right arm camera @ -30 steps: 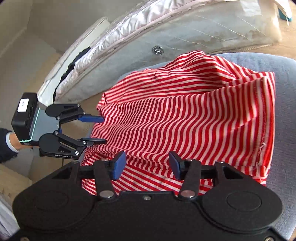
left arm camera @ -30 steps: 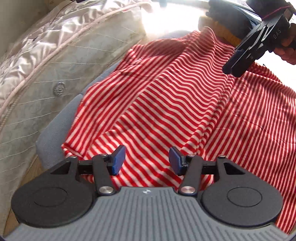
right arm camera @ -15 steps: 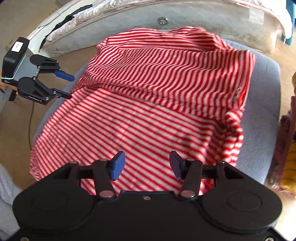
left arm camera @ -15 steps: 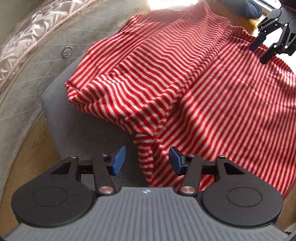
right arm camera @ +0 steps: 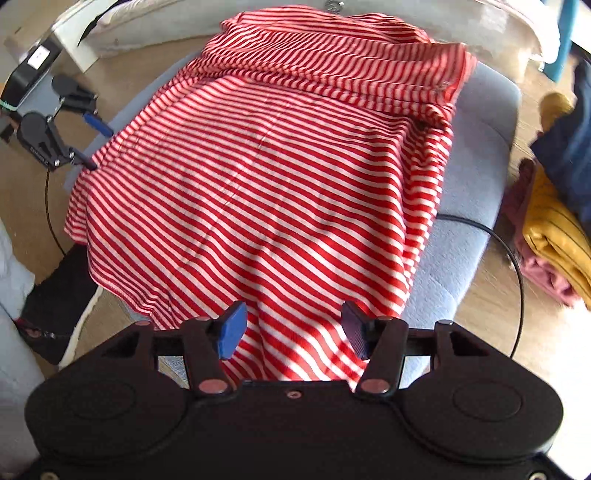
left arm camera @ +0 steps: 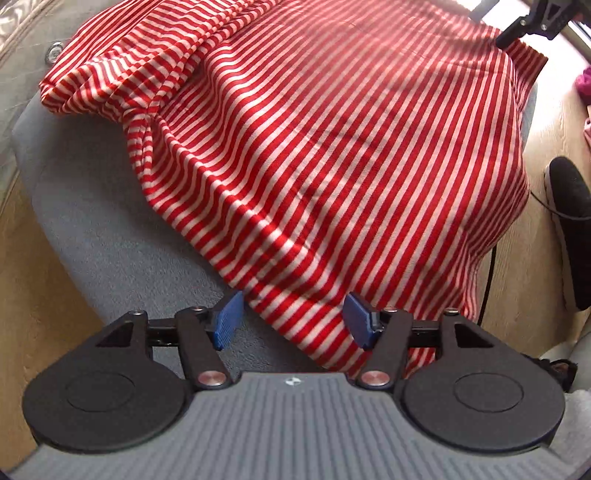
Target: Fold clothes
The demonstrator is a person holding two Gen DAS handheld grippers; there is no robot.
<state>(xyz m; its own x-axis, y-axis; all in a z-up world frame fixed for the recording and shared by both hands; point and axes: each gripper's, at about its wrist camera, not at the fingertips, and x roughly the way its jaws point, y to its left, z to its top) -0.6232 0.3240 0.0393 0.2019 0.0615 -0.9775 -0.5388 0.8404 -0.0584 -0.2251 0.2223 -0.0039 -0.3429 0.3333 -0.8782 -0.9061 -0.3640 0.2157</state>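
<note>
Lying spread over the grey cushioned seat (left arm camera: 110, 236), the red-and-white striped garment (left arm camera: 332, 155) now shows far more of its body than half a second ago. Both tools have drawn back from the cloth since then, giving wider views. The left tool (left arm camera: 291, 321) hangs above the garment's near hem, jaws apart, holding nothing. The right tool (right arm camera: 290, 328) hovers likewise over the opposite edge, jaws apart and empty. Judgement: a spreading step appears finished; the next fold has not begun.

A bunched fold remains at the far end (right arm camera: 369, 74), beside the mattress (right arm camera: 424, 22). Whether a sleeve lies tucked under it cannot be determined. The hem nearest each camera is cut off by the tool body. A pile of other clothes (right arm camera: 554, 229) sits on the floor, partly out of frame.
</note>
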